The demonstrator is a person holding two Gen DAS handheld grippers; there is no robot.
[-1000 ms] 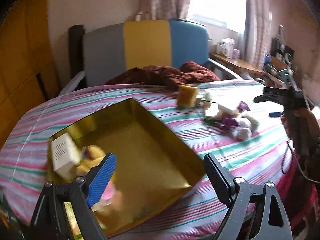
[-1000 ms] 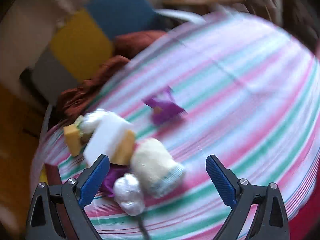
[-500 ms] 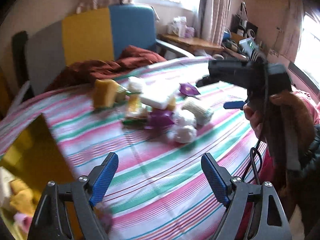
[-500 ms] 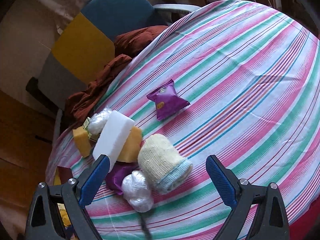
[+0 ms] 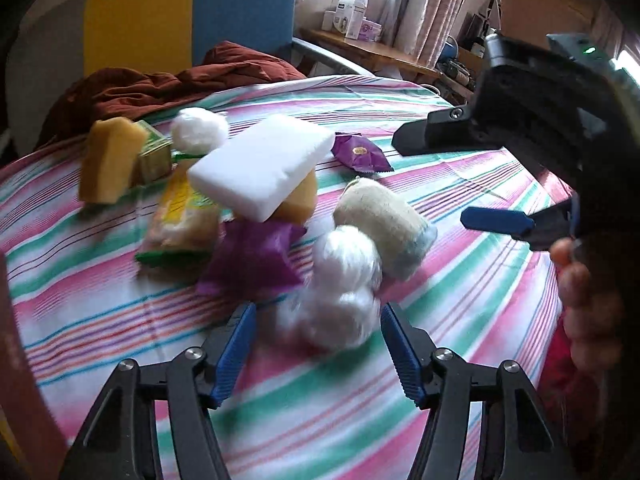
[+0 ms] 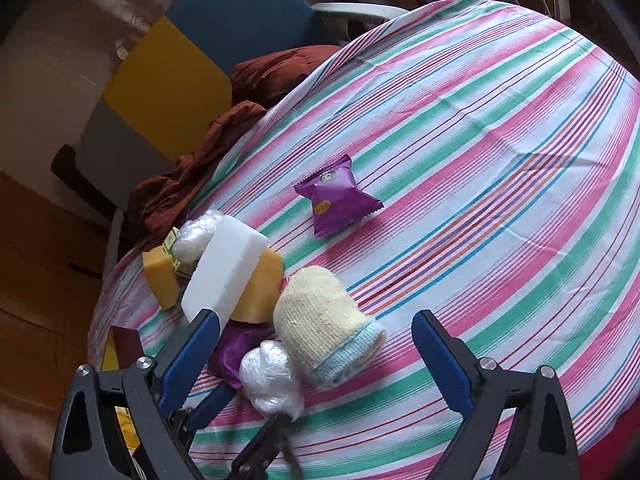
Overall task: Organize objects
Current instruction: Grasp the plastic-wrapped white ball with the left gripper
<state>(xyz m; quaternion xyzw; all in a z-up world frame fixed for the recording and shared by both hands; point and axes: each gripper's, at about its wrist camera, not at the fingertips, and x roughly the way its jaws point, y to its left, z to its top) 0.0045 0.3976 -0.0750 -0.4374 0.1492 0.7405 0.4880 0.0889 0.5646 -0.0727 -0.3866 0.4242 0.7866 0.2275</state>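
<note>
A pile lies on the striped tablecloth (image 5: 460,280): a white sponge block (image 5: 260,164) (image 6: 224,272), yellow sponges (image 5: 108,160), two purple snack packets (image 5: 360,154) (image 5: 252,260), a cream knitted mitt (image 5: 384,220) (image 6: 320,320) and a white plastic wad (image 5: 332,316) (image 6: 272,380). My left gripper (image 5: 318,332) (image 6: 260,404) straddles the wad. Its jaws are closing and the pads stand just clear of the wad's sides. My right gripper (image 6: 316,340) (image 5: 430,178) hovers open above the mitt, holding nothing.
A gold box's corner (image 6: 120,340) shows at the table's left edge. Behind the table stands a grey, yellow and blue chair (image 5: 192,20) with a dark red cloth (image 5: 180,84) on it. A cluttered wooden desk (image 5: 360,46) is at the back. A hand (image 5: 580,300) grips the right tool.
My left gripper has swung from over the gold box to the right, come down around the white wad, and its jaws have narrowed. The right gripper has stayed above the mitt.
</note>
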